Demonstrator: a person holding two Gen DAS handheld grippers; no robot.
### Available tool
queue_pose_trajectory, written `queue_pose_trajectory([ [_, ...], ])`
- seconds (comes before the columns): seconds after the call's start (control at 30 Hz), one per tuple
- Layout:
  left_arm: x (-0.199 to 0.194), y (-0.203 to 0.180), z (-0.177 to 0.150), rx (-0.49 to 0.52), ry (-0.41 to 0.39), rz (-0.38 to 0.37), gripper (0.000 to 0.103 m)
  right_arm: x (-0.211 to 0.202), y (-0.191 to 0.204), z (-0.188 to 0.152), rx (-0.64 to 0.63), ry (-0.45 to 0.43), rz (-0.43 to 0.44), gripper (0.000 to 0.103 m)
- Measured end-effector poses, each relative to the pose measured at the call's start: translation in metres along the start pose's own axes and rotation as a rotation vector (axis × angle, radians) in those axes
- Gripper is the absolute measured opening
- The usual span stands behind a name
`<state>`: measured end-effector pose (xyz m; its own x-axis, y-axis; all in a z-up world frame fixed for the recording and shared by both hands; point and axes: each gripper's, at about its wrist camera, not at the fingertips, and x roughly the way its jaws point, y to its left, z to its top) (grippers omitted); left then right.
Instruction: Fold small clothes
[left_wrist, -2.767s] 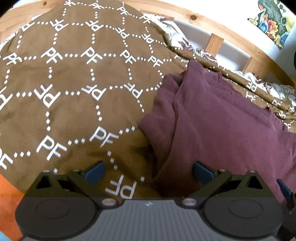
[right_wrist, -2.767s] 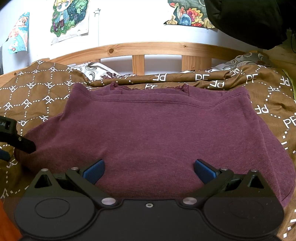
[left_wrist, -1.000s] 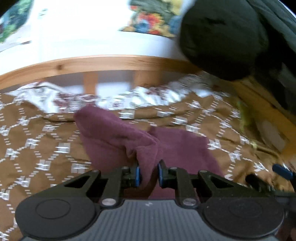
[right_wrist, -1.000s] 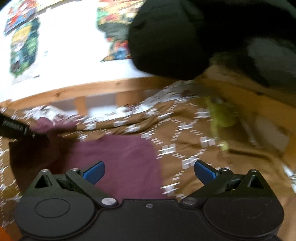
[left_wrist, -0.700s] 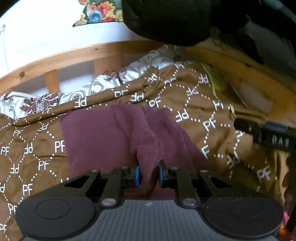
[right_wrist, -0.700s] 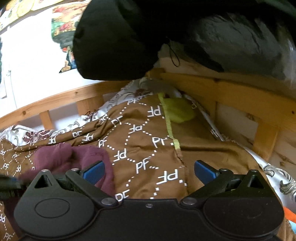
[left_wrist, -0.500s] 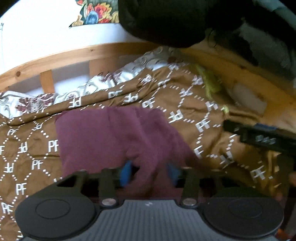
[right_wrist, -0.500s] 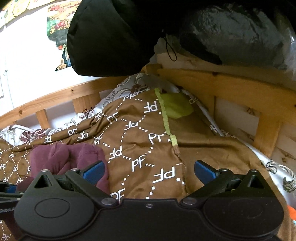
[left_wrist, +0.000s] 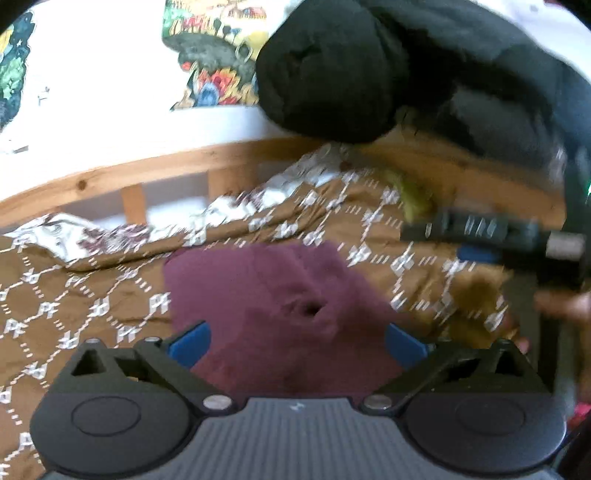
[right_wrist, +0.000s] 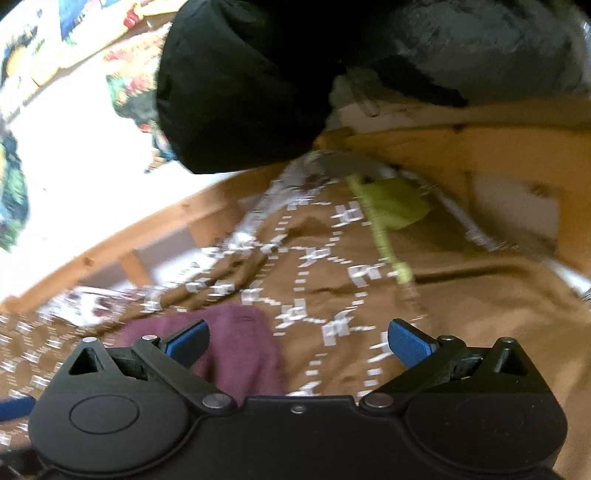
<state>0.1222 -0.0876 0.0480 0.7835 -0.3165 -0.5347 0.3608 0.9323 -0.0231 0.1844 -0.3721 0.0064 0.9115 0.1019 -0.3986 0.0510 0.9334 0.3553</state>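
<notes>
Across the left of the left wrist view spreads the brown patterned bedspread (left_wrist: 74, 314), with the wooden bed rail (left_wrist: 110, 181) curving above it. Toward the centre lies the maroon garment (left_wrist: 280, 314), bunched into a compact, roughly folded shape with a small dimple in its top layer. The left gripper (left_wrist: 295, 341) hangs low at the bottom centre, its jaws spread wide with the garment lying between and beyond the blue pads (left_wrist: 188, 341); it holds nothing. On the right edge of that frame the right gripper (left_wrist: 480, 236) shows blurred above the bedspread.

Low at the left of the right wrist view the same garment (right_wrist: 236, 354) sits just past the left pad, and to its right is bare bedspread (right_wrist: 461, 314). The right gripper (right_wrist: 297, 343) is likewise wide open and empty, pointed mostly at bare cover and not at the cloth. A yellow-green cloth (right_wrist: 391, 203) lies in the upper right by the rail.

Judging by the lumpy top and the open jaws, one fold looks laid down and released. The next move probably calls for both grippers to find a fresh edge, pinch it cleanly through a single layer, and carry it over, or else press the bulge flat.
</notes>
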Motion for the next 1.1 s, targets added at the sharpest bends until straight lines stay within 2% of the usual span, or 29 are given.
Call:
queue_pose_trajectory([
  [0.13, 0.008, 0.012, -0.009, -0.019, 0.06, 0.055, 0.102, 0.009, 0.016, -0.008, 0.018, 0.044, 0.193, 0.102],
  [0.23, 0.016, 0.019, -0.011, -0.028, 0.088, 0.075, 0.102, 0.025, 0.026, -0.018, 0.072, 0.122, 0.345, 0.103],
  [0.3, 0.021, 0.022, -0.013, -0.021, 0.104, 0.086, 0.102, 0.039, 0.032, -0.024, 0.108, 0.176, 0.406, 0.102],
  [0.4, 0.028, 0.022, -0.014, 0.004, 0.121, 0.106, 0.102, 0.059, 0.04, -0.031, 0.122, 0.239, 0.399, 0.102],
  [0.47, 0.032, 0.021, -0.013, 0.025, 0.127, 0.108, 0.102, 0.072, 0.043, -0.036, 0.124, 0.269, 0.424, 0.096],
  [0.63, 0.035, 0.015, -0.015, 0.064, 0.122, 0.095, 0.084, 0.088, 0.049, -0.046, 0.108, 0.301, 0.441, 0.079],
  [0.67, 0.036, 0.013, -0.015, 0.069, 0.128, 0.094, 0.076, 0.089, 0.048, -0.049, 0.105, 0.295, 0.446, 0.072],
  [0.7, 0.036, 0.013, -0.016, 0.073, 0.131, 0.09, 0.063, 0.089, 0.049, -0.052, 0.105, 0.286, 0.449, 0.067],
  [0.73, 0.037, 0.012, -0.017, 0.075, 0.133, 0.082, 0.055, 0.089, 0.048, -0.054, 0.104, 0.281, 0.445, 0.064],
  [0.77, 0.037, 0.011, -0.017, 0.076, 0.134, 0.07, 0.041, 0.088, 0.049, -0.056, 0.096, 0.279, 0.436, 0.057],
  [0.8, 0.037, 0.009, -0.017, 0.079, 0.131, 0.06, 0.036, 0.088, 0.049, -0.057, 0.085, 0.272, 0.428, 0.053],
  [0.87, 0.036, 0.002, -0.017, 0.109, 0.123, 0.049, 0.026, 0.086, 0.05, -0.058, 0.066, 0.248, 0.415, 0.036],
  [0.93, 0.033, -0.006, -0.015, 0.135, 0.113, 0.028, 0.022, 0.078, 0.052, -0.056, 0.035, 0.188, 0.4, 0.026],
  [1.1, 0.031, -0.021, -0.004, 0.122, 0.082, -0.037, 0.02, 0.05, 0.056, -0.04, -0.08, 0.022, 0.379, 0.018],
])
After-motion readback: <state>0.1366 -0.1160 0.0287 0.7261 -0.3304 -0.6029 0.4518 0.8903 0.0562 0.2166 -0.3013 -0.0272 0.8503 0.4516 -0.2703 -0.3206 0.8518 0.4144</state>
